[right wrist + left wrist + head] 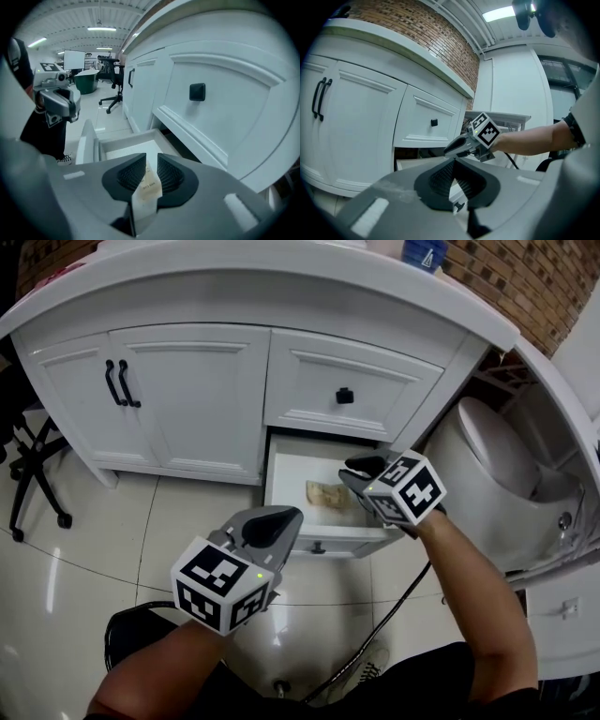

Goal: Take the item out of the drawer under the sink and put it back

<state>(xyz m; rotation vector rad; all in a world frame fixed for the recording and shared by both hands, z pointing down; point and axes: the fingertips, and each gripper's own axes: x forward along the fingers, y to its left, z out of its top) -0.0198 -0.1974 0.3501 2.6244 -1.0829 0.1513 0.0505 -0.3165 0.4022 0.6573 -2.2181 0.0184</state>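
Observation:
The white drawer (pixel 279 486) under the sink stands pulled open. My right gripper (pixel 354 472) reaches over its inside, shut on a small tan packet (pixel 324 495). In the right gripper view the packet (pixel 149 187) sits pinched between the ribbed pads (pixel 131 176) of the right gripper (pixel 151 171), above the drawer's floor (pixel 119 146). My left gripper (pixel 281 518) hangs in front of the drawer's front panel, apart from it. In its own view the left gripper (pixel 453 174) is shut with nothing in it, and the right gripper (pixel 464 143) shows beyond it.
Above the open drawer is a shut drawer with a black knob (pixel 345 396). Cabinet doors with black handles (pixel 117 382) are to the left. A white toilet (pixel 506 460) stands close on the right. An office chair (pixel 33 465) is at far left. A black cable (pixel 394 606) trails over the tiled floor.

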